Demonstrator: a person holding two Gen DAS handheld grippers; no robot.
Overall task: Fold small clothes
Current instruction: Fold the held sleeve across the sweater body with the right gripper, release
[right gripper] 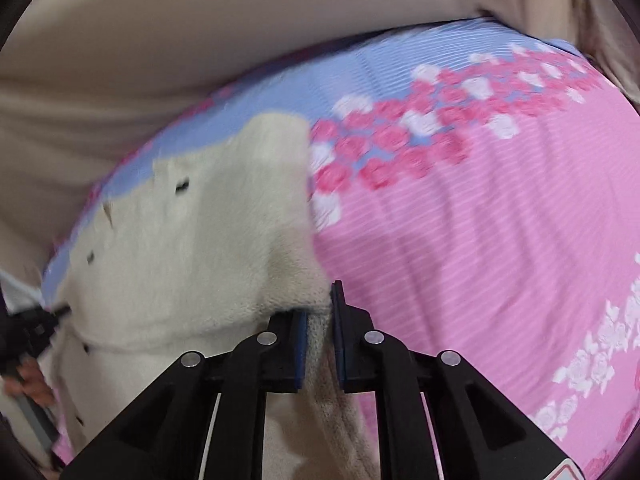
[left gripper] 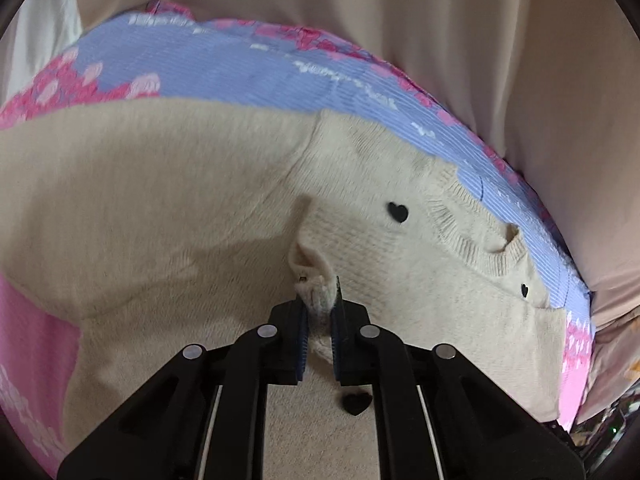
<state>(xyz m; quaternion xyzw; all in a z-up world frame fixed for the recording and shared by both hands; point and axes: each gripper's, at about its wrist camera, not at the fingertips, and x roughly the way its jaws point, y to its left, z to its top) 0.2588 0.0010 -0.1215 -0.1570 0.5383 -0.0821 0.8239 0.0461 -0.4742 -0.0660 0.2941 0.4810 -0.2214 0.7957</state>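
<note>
On a pink-and-blue floral bedsheet (right gripper: 460,216), a cream knit cardigan (left gripper: 168,200) with black heart buttons (left gripper: 398,212) lies spread, its edges pinched between the closed-in fingers of the left gripper (left gripper: 319,312) and right gripper (right gripper: 318,320).

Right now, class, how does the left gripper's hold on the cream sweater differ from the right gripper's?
The left gripper pinches a small bunched tuft in the cream sweater near its heart buttons; the right gripper clamps a broad edge beside the pink and blue sheet. The left view is sharp; the right is motion-blurred. Both have jaws shut on the sweater.
</note>
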